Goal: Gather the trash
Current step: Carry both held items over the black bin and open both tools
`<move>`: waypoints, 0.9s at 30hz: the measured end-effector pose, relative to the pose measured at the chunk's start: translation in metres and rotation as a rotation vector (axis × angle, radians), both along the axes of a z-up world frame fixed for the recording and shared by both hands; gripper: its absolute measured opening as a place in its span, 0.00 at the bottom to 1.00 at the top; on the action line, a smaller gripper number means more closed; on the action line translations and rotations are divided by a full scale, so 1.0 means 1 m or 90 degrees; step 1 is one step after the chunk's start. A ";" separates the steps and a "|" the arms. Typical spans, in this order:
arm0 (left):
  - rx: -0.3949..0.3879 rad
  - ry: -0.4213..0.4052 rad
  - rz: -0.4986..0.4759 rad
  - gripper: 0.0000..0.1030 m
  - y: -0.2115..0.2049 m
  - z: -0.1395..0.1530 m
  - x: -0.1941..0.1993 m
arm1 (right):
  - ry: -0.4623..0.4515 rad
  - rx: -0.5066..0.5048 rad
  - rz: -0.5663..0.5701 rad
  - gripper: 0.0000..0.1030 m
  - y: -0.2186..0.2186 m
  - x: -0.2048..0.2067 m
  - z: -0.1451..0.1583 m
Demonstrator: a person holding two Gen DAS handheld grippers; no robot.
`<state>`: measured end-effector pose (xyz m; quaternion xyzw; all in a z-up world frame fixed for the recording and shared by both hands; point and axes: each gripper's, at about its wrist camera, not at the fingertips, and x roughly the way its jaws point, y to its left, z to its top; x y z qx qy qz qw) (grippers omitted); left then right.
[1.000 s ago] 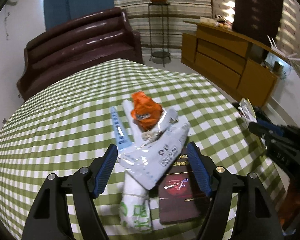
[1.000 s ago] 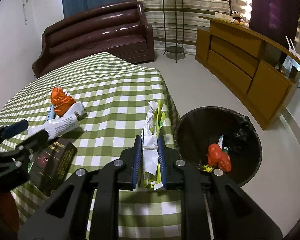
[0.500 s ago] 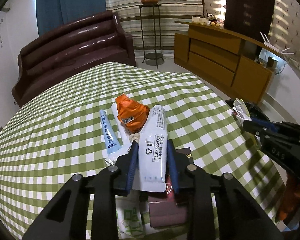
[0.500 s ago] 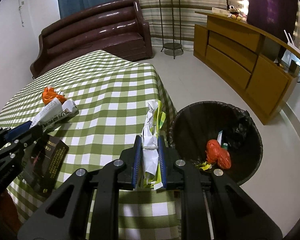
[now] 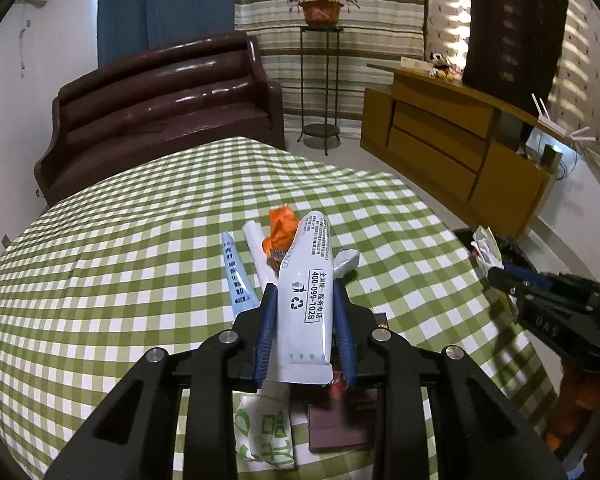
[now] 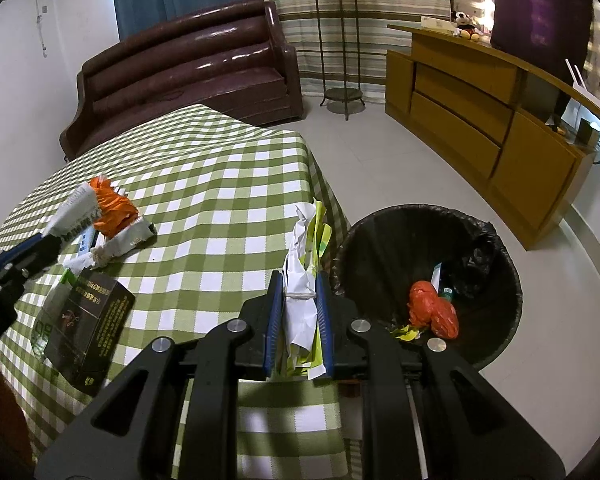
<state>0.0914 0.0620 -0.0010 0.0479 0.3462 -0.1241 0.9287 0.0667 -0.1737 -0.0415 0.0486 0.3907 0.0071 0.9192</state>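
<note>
From the left wrist, the left gripper (image 5: 305, 320) pinches a white tube (image 5: 306, 300) by its flat crimped end above the table (image 5: 100, 280); it looks light and squashy.

From the right wrist, the right gripper (image 6: 300, 316) clamps crumpled paper wrappers (image 6: 302, 280), flimsy, beside the bin (image 6: 380, 240).

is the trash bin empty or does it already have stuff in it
Not empty: the trash bin already holds a crumpled orange bag, yellow scraps and a small tube.
</note>
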 end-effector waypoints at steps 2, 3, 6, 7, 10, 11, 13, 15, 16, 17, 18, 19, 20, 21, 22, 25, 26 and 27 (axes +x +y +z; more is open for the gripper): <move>-0.006 -0.008 0.006 0.28 0.000 0.004 -0.001 | -0.004 0.000 -0.004 0.16 -0.003 -0.001 0.002; -0.010 -0.012 0.011 0.28 -0.001 0.007 -0.002 | -0.006 0.000 -0.005 0.16 -0.004 -0.001 0.004; -0.024 -0.016 0.015 0.28 -0.004 0.011 -0.001 | -0.015 -0.001 -0.013 0.16 -0.009 -0.004 0.009; -0.026 -0.019 0.016 0.28 -0.006 0.013 -0.001 | -0.018 -0.001 -0.016 0.16 -0.011 -0.005 0.010; -0.032 -0.024 0.009 0.28 -0.016 0.016 -0.001 | -0.026 -0.003 -0.026 0.16 -0.020 -0.005 0.015; -0.033 -0.025 0.007 0.28 -0.019 0.016 0.000 | -0.029 -0.004 -0.031 0.16 -0.025 -0.005 0.016; -0.035 -0.026 -0.003 0.28 -0.030 0.018 0.001 | -0.033 -0.005 -0.040 0.16 -0.032 -0.006 0.018; -0.039 -0.027 -0.011 0.28 -0.041 0.018 0.002 | -0.037 -0.007 -0.050 0.16 -0.041 -0.007 0.020; -0.041 -0.026 -0.016 0.28 -0.047 0.018 0.003 | -0.039 -0.008 -0.056 0.16 -0.047 -0.007 0.021; -0.044 -0.025 -0.022 0.28 -0.055 0.018 0.003 | -0.040 -0.009 -0.062 0.16 -0.052 -0.007 0.022; -0.047 -0.023 -0.026 0.28 -0.061 0.017 0.004 | -0.042 -0.011 -0.067 0.16 -0.055 -0.008 0.022; -0.049 -0.021 -0.030 0.28 -0.066 0.017 0.005 | -0.043 -0.012 -0.073 0.16 -0.060 -0.008 0.023; -0.050 -0.018 -0.036 0.28 -0.073 0.016 0.006 | -0.044 -0.014 -0.077 0.16 -0.064 -0.009 0.023; -0.051 -0.018 -0.040 0.28 -0.079 0.015 0.008 | -0.045 -0.016 -0.083 0.16 -0.070 -0.009 0.024; -0.050 -0.019 -0.045 0.28 -0.086 0.015 0.009 | -0.046 -0.018 -0.087 0.16 -0.074 -0.009 0.024; -0.047 -0.020 -0.064 0.28 -0.107 0.012 0.011 | -0.047 -0.022 -0.097 0.16 -0.086 -0.010 0.024; -0.045 -0.020 -0.070 0.28 -0.113 0.012 0.012 | -0.047 -0.023 -0.099 0.16 -0.090 -0.010 0.023; -0.044 -0.019 -0.075 0.28 -0.120 0.010 0.014 | -0.047 -0.024 -0.101 0.16 -0.093 -0.010 0.022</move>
